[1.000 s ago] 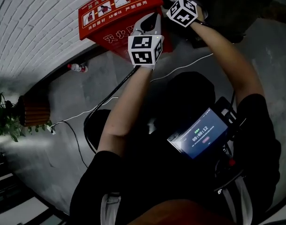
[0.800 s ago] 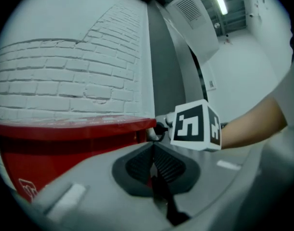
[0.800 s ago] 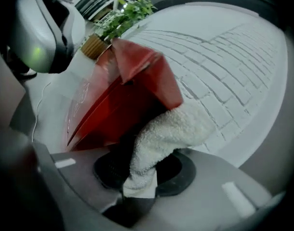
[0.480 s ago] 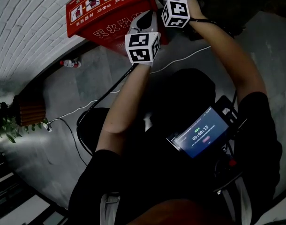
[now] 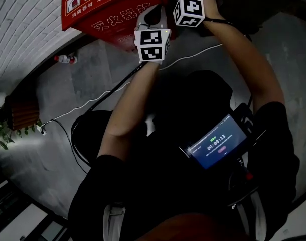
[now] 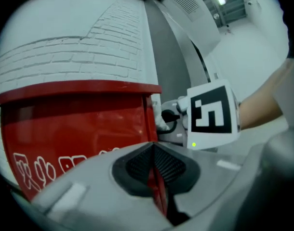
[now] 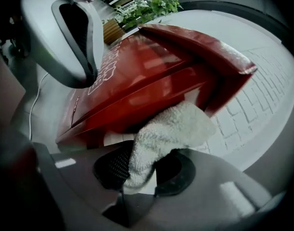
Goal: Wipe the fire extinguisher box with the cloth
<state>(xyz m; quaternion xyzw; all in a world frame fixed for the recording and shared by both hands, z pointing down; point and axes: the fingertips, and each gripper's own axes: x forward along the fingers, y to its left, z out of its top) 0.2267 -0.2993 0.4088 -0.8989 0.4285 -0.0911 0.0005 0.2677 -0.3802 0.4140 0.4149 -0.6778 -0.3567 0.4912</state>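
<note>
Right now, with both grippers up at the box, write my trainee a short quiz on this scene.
1. True or false: the right gripper is shut on a white cloth.
2. The fire extinguisher box is: A) blue, B) red, C) green.
3. Fill in: the wall behind the box is white ____.
Key: 1 true; 2 B; 3 brick.

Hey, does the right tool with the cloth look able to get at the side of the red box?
Likely yes: the right tool is shut on the cloth, whose free end lies against the box side panel by the brick wall, with nothing between them.
</note>
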